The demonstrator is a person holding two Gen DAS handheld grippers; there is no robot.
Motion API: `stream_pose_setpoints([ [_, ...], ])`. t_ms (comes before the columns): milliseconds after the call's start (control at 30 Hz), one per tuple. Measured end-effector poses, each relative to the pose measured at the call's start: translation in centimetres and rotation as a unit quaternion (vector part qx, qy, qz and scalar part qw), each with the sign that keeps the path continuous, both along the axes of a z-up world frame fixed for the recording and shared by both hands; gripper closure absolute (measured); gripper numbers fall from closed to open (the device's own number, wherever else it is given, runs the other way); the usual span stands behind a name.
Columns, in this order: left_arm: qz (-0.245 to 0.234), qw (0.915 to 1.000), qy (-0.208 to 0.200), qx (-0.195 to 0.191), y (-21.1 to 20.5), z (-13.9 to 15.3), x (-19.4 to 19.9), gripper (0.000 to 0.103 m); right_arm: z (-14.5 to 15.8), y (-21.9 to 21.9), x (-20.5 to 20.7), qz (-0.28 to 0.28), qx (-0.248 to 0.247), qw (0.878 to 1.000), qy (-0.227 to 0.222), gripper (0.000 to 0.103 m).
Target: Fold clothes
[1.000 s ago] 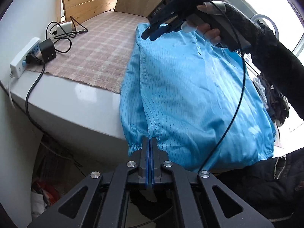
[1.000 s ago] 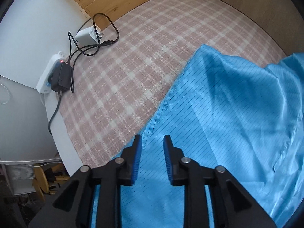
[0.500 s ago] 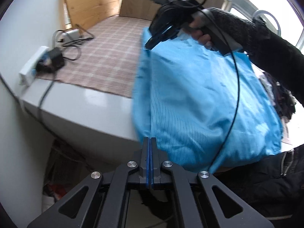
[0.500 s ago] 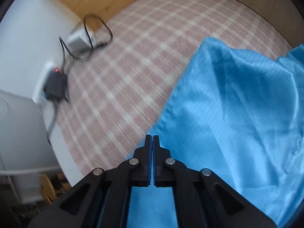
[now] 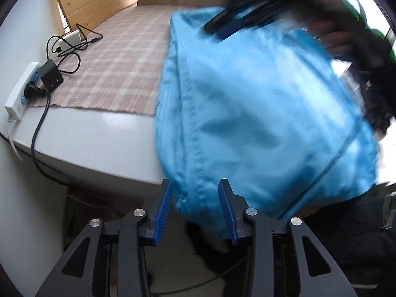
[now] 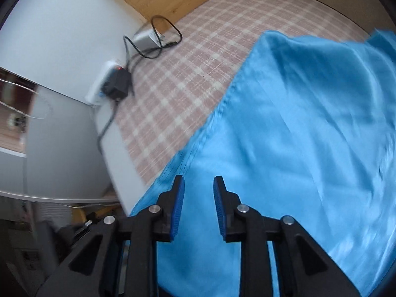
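A bright blue striped garment [image 5: 259,104] lies on the table and hangs over its near edge; it also fills the right wrist view [image 6: 297,148]. My left gripper [image 5: 195,208] is open, its blue pads on either side of the garment's hanging cuff without clamping it. My right gripper [image 6: 199,205] is open just above the garment's left side. In the left wrist view the right gripper [image 5: 237,22] shows blurred over the garment's far edge.
A pink plaid cloth [image 5: 118,59] covers the white table [image 5: 94,143]. A white power strip [image 5: 19,91] with a black adapter [image 5: 50,78] and cables lies at the left edge. Wooden panels [image 5: 94,2] stand behind. Dark clothing [image 5: 358,235] lies at lower right.
Both grippers were shut half a second ago and are now open. The left one has let go of the cuff. The garment's upper layer has shifted over the table.
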State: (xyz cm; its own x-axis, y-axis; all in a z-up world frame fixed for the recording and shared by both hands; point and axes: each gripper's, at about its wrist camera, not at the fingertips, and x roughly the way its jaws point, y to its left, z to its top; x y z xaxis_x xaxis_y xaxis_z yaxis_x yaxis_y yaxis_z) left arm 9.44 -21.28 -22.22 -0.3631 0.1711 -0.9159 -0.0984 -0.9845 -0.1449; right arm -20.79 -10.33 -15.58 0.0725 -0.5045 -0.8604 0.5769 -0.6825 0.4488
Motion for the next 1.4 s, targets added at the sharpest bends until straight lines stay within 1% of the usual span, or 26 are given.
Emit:
stream_pose_setpoints([
  [67,0.006,0.9997,-0.014,0.018,-0.2,-0.7,0.1,0.067,0.8,4.1,1.1,-0.048,-0.011,0.998,0.027,0.078],
  [100,0.008,0.9996,-0.017,0.022,-0.2,-1.0,0.2,0.069,0.9,6.0,1.7,-0.071,-0.009,0.997,0.041,0.076],
  [167,0.006,0.9995,-0.018,0.024,0.0,-1.1,0.3,0.073,0.2,9.7,2.5,-0.114,0.013,0.991,0.063,0.074],
  [233,0.006,0.9993,-0.022,0.028,0.0,-1.1,0.3,0.082,-1.6,12.8,2.9,-0.146,0.033,0.987,0.056,0.074],
  [267,0.008,0.9993,-0.024,0.027,0.0,-1.1,0.3,0.083,-2.5,13.9,3.1,-0.158,0.044,0.985,0.051,0.074],
  [333,0.012,0.9993,-0.027,0.023,-0.1,-1.0,0.1,0.086,-4.5,14.8,3.2,-0.166,0.065,0.983,0.041,0.074],
  [367,0.016,0.9992,-0.03,0.024,-0.2,-0.8,0.0,0.087,-5.1,14.8,3.3,-0.161,0.067,0.984,0.04,0.074],
  [400,0.023,0.9992,-0.029,0.015,-0.5,-0.6,-0.1,0.088,-5.7,14.7,3.4,-0.155,0.069,0.985,0.04,0.074],
  [467,0.039,0.9989,-0.027,-0.007,-1.1,-0.2,-0.4,0.088,-5.9,14.5,3.5,-0.151,0.069,0.985,0.053,0.074],
  [500,0.045,0.9984,-0.032,-0.01,-1.4,0.0,-0.4,0.087,-5.8,14.5,3.4,-0.147,0.069,0.985,0.05,0.074],
  [533,0.051,0.9979,-0.038,-0.01,-1.8,0.2,-0.4,0.083,-5.7,14.5,3.3,-0.144,0.061,0.987,0.045,0.074],
  [567,0.057,0.9974,-0.044,-0.01,-2.1,0.4,-0.4,0.082,-5.4,14.8,3.3,-0.145,0.05,0.987,0.04,0.074],
  [600,0.057,0.9973,-0.046,-0.012,-2.3,0.8,-0.1,0.082,-4.9,15.3,3.3,-0.148,0.041,0.987,0.038,0.074],
  [667,0.055,0.9968,-0.042,-0.04,-2.4,2.5,0.5,0.075,-3.7,17.2,3.6,-0.159,0.034,0.986,0.047,0.074],
  [700,0.054,0.9962,-0.04,-0.055,-2.4,3.4,0.8,0.075,-3.0,18.5,3.9,-0.171,0.036,0.983,0.055,0.074],
  [767,0.054,0.995,-0.029,-0.079,-2.5,5.5,1.2,0.075,-1.5,22.4,4.7,-0.201,0.023,0.977,0.064,0.074],
  [833,0.05,0.9949,-0.008,-0.087,-2.3,8.2,1.0,0.075,-0.1,27.0,6.1,-0.236,0.001,0.969,0.068,0.074],
  [867,0.043,0.9953,0.004,-0.087,-1.8,9.4,0.6,0.075,0.5,29.3,6.9,-0.254,0.002,0.964,0.077,0.074],
  [900,0.035,0.9955,0.015,-0.087,-1.4,10.7,0.3,0.074,0.8,31.5,7.7,-0.268,0.016,0.959,0.092,0.074],
  [967,0.011,0.9959,0.024,-0.087,0.5,11.4,-1.7,0.068,1.2,35.5,9.1,-0.294,0.039,0.948,0.112,0.073],
  [1067,-0.026,0.9953,0.034,-0.087,3.5,12.2,-5.0,0.068,-0.2,38.4,9.7,-0.315,0.043,0.943,0.095,0.073],
  [1133,-0.048,0.9957,0.029,-0.074,5.5,12.3,-7.2,0.068,-1.1,40.3,10.1,-0.329,0.046,0.94,0.083,0.073],
  [1233,-0.09,0.9926,0.036,-0.074,9.1,13.7,-10.2,0.068,-2.5,43.2,10.8,-0.35,0.051,0.933,0.066,0.073],
  [1267,-0.1,0.9915,0.042,-0.072,9.9,14.4,-11.3,0.068,-2.8,43.8,10.9,-0.349,0.05,0.934,0.064,0.073],
  [1333,-0.113,0.9897,0.052,-0.071,11.1,15.9,-13.6,0.068,-3.0,43.2,10.6,-0.334,0.054,0.938,0.069,0.073],
  [1400,-0.118,0.9884,0.056,-0.078,11.2,16.9,-16.5,0.068,-3.8,42.8,10.1,-0.334,0.089,0.937,0.061,0.074],
])
